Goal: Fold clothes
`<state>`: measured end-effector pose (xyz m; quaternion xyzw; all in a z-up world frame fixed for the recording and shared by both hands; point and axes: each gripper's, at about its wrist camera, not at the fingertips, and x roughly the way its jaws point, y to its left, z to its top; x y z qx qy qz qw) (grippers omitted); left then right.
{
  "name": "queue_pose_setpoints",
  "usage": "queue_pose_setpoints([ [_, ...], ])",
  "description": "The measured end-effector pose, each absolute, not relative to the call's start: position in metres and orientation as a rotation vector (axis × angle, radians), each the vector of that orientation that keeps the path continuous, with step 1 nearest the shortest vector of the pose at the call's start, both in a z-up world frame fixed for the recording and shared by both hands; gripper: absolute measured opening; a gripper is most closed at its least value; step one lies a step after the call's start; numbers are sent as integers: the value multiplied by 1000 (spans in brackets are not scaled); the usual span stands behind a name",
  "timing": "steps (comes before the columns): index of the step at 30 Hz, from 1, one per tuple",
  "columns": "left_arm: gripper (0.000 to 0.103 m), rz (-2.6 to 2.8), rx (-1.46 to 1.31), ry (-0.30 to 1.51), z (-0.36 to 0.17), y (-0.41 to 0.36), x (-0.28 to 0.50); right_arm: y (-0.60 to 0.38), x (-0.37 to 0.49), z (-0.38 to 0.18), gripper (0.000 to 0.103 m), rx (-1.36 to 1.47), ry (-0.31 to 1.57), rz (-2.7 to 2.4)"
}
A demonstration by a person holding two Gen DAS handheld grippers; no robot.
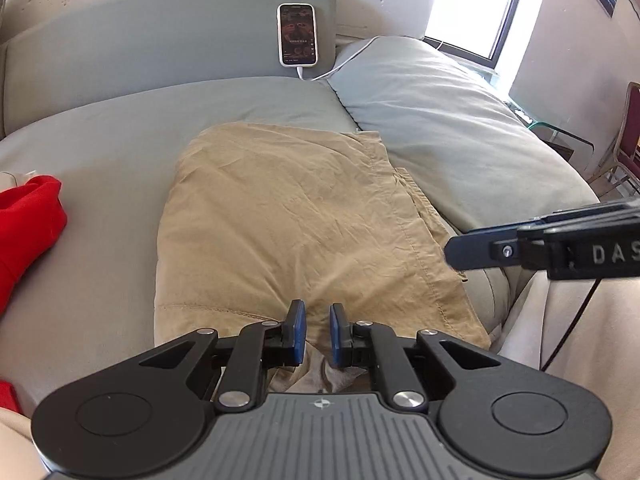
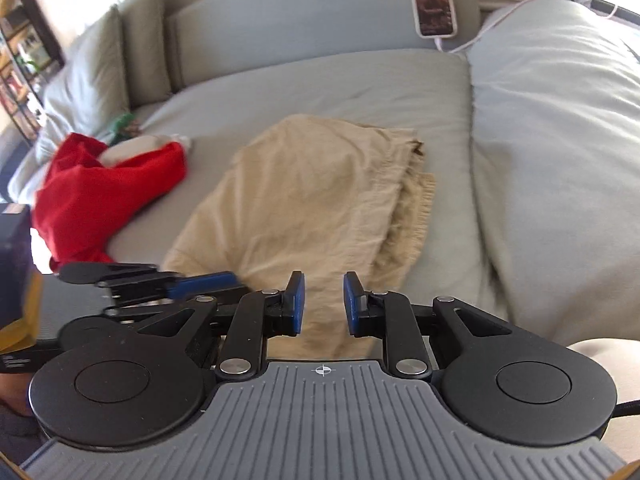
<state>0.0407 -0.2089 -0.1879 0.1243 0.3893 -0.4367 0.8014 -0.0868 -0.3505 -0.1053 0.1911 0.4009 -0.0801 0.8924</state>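
Left wrist view: the tan trousers (image 1: pixel 288 216) lie folded on the grey sofa (image 1: pixel 100 152), stretching away from the left gripper (image 1: pixel 318 334). Its blue pads stand close together with a narrow gap, and the near edge of the cloth runs beneath and between them; whether they pinch a fold I cannot tell, though the jaws are all but closed. The right gripper (image 1: pixel 460 250) comes in from the right, its tip just above the trousers' right hem, holding nothing that shows. A red garment (image 1: pixel 28 216) lies well off to the left, and a phone (image 1: pixel 298 35) leans on the backrest far ahead.

Right wrist view: the right gripper (image 2: pixel 324 304) has its jaws parted with nothing clamped; the trousers (image 2: pixel 320 200) lie directly ahead and below the gap. The left gripper (image 2: pixel 160 284) sits just to the left, at the cloth's near corner. The red garment (image 2: pixel 104 196) lies left and beyond.

As I judge it, one fold is laid and the right hand has let go. The next move calls for regripping an edge for another fold, or setting the trousers aside and fetching the red garment.
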Motion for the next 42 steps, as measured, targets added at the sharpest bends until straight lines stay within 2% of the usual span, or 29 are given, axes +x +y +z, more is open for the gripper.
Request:
queue_pose_setpoints([
  [4, 10, -931, 288, 839, -188, -210, 40, -341, -71, -131, 22, 424, 927, -128],
  [8, 10, -933, 293, 842, -189, -210, 39, -344, -86, -149, 10, 407, 1004, -143],
  [10, 11, -934, 302, 832, -189, -210, 39, -351, -96, -148, 12, 425, 1033, -189],
  [11, 11, -936, 300, 833, -189, -209, 39, -354, -101, -142, 19, 434, 1014, -209],
  [12, 11, -937, 296, 836, -189, -209, 40, -359, -107, -134, 19, 440, 969, -219],
  [13, 11, -939, 291, 839, -188, -208, 41, -363, -110, -128, 24, 454, 929, -227],
  [15, 11, -942, 280, 845, -188, -207, 42, -382, -112, -116, 71, 539, 849, -242],
  [16, 11, -942, 275, 849, -188, -208, 42, -392, -111, -114, 77, 593, 823, -245],
  [18, 11, -943, 269, 852, -187, -208, 43, -413, -106, -115, 78, 713, 797, -257],
  [22, 12, -944, 245, 865, -187, -207, 45, -445, -94, -136, 77, 932, 765, -240],
  [23, 12, -944, 236, 870, -187, -206, 46, -451, -89, -143, 74, 963, 769, -244],
  [27, 12, -948, 223, 886, -185, -205, 48, -458, -77, -160, 68, 971, 808, -253],
  [32, 12, -951, 240, 891, -184, -207, 48, -461, -61, -175, 67, 1004, 798, -182],
  [35, 12, -958, 234, 895, -184, -206, 49, -471, -53, -189, 56, 1094, 751, -133],
  [37, 12, -962, 218, 901, -185, -204, 51, -475, -43, -198, 55, 1123, 735, -114],
  [40, 12, -963, 209, 905, -185, -204, 52, -477, -36, -207, 43, 1154, 725, -92],
  [41, 12, -950, 190, 882, -180, -201, 52, -474, -34, -207, 28, 1132, 736, -104],
  [42, 12, -933, 170, 855, -174, -197, 52, -471, -33, -206, 21, 1087, 752, -122],
])
